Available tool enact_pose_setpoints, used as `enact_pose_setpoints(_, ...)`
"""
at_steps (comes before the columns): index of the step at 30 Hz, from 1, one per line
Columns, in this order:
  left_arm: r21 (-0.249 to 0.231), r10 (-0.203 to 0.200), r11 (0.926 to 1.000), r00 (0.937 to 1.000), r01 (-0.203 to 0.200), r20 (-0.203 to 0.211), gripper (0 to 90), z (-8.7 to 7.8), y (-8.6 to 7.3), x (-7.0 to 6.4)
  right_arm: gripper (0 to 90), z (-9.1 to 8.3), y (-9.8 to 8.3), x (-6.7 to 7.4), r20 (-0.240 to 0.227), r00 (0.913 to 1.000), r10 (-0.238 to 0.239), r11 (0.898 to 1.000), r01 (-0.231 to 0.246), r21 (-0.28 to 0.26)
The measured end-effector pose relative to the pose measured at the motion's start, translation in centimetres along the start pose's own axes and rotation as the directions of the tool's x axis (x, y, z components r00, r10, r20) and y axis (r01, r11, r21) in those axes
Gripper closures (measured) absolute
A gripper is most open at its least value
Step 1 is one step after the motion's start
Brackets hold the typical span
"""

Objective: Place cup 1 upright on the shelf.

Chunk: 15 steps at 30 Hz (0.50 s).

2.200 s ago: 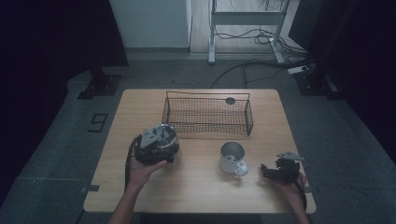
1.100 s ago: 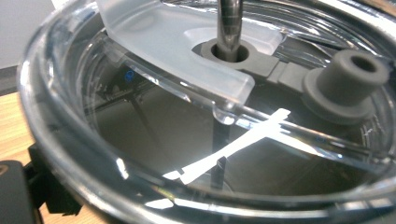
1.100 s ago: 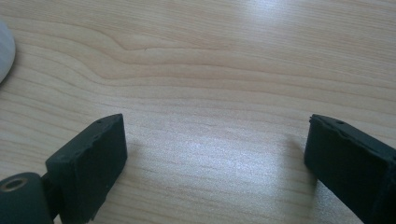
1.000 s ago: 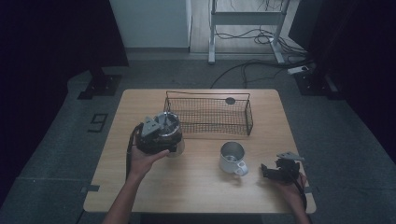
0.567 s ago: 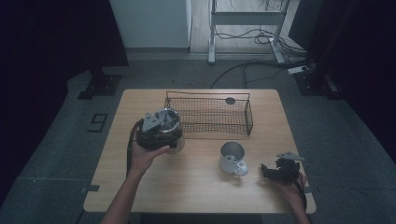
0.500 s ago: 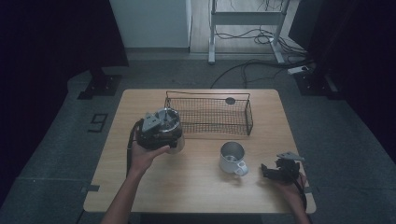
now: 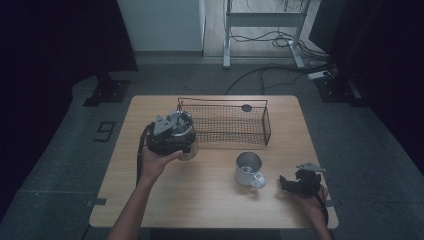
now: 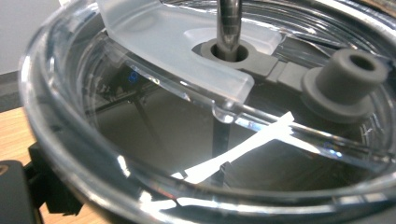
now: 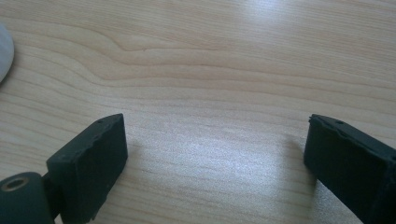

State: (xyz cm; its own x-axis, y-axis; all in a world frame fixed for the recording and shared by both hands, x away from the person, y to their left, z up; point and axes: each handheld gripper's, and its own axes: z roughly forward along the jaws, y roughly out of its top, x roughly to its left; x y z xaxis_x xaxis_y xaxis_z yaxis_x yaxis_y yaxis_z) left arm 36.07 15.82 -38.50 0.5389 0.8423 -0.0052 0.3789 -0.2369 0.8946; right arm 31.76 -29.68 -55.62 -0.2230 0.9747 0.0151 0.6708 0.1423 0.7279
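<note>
My left gripper (image 7: 180,142) sits near the left end of the wire basket (image 7: 225,122) and appears shut on a clear lidded cup (image 7: 190,151). In the left gripper view the cup's clear lid (image 8: 187,42) is very close, with a metal straw (image 8: 229,18) through it and a grey stopper (image 8: 345,79); the jaws are mostly hidden behind it. A metal mug (image 7: 248,167) with a white handle stands on the table at centre right. My right gripper (image 7: 287,184) rests low over the wood to the mug's right, open, and nothing lies between its jaws (image 9: 215,154).
The black wire basket stands across the back half of the wooden table (image 7: 210,200), with a small dark round thing (image 7: 246,107) at its far side. The table's front edge runs close to both forearms. Cables and a stand's legs lie on the floor beyond.
Since about two seconds ago my left gripper has carried the cup a little away from the person, toward the basket's left end. The right gripper has stayed put.
</note>
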Motion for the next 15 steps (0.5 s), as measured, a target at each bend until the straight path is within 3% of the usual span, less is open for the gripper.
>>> enact_pose_setpoints(15, 0.011, -0.022, 0.9997, 0.9997, 0.022, -0.007, 3.9, 1.1, 0.5, 0.7, 6.0, 0.0, 0.0, 0.0, 0.0, 1.0, 0.0, 1.0, 0.0, 0.0)
